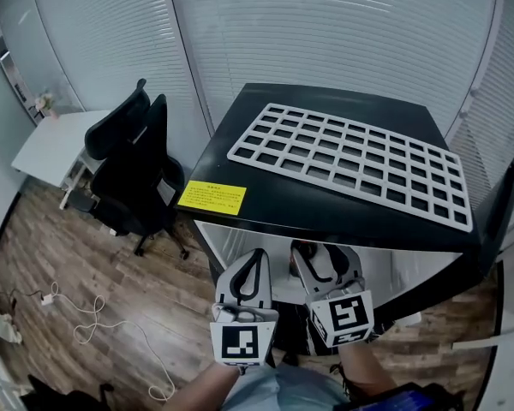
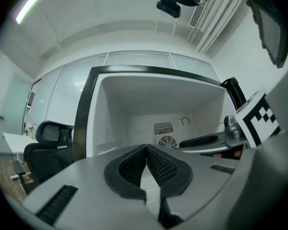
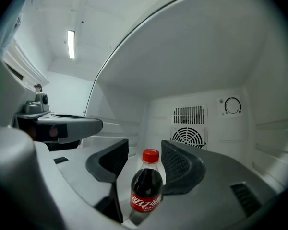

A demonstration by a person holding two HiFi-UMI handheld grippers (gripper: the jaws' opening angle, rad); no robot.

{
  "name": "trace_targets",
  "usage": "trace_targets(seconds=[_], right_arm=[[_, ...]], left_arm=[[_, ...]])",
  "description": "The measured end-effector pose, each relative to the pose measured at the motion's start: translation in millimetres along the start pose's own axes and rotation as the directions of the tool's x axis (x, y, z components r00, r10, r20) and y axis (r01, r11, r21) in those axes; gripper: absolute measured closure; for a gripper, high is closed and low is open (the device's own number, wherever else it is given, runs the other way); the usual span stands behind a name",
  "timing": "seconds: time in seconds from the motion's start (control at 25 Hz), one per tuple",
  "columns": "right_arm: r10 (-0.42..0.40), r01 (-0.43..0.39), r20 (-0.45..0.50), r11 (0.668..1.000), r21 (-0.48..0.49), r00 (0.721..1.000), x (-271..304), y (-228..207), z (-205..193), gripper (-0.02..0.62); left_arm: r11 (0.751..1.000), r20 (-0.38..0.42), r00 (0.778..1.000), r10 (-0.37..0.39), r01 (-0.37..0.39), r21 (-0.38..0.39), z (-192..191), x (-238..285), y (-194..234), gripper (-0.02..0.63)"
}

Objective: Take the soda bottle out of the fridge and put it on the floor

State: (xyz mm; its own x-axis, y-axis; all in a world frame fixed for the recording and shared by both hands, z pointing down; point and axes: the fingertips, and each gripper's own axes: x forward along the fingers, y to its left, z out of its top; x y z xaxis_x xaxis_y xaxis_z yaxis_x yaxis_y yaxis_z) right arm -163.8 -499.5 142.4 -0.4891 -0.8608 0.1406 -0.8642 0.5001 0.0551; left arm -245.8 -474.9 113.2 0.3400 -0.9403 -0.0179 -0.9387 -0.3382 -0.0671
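A small soda bottle (image 3: 146, 186) with dark cola, a red cap and a red label stands upright on the white floor inside the fridge (image 3: 197, 71). My right gripper (image 3: 145, 147) reaches into the fridge, its jaws spread wide on either side of the bottle's neck and shoulders. The left pad stands clear of the bottle and the right pad is very close to it. My left gripper (image 2: 146, 150) is shut and empty, its pads meeting at the tips, and it points into the fridge beside the right one. In the head view both grippers (image 1: 255, 259) (image 1: 321, 251) sit at the fridge opening.
The fridge has a black top (image 1: 325, 208) carrying a white grid rack (image 1: 351, 161) and a yellow sticker (image 1: 212, 197). Its door (image 1: 497, 212) hangs open at the right. A fan vent (image 3: 188, 135) and a dial (image 3: 233, 106) are on the back wall. A black office chair (image 1: 133, 174) and a cable (image 1: 94, 315) are on the wooden floor at the left.
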Motion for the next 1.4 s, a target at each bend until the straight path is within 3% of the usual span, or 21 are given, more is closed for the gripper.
trace_targets(seconds=[0.56,1.4], right_arm=[[-0.011,0.01,-0.074,1.0,-0.013,0.997,50,-12,-19,0.367],[0.017,-0.026,-0.14,0.998,-0.062,0.99,66,-7,-27,0.453]], left_arm=[[1.0,-0.021,1.0,-0.023,0.023,-0.01,-14,21,11,0.59],[1.0,-0.037,0.999,-0.01,0.01,0.009,-17,19,9,0.59]])
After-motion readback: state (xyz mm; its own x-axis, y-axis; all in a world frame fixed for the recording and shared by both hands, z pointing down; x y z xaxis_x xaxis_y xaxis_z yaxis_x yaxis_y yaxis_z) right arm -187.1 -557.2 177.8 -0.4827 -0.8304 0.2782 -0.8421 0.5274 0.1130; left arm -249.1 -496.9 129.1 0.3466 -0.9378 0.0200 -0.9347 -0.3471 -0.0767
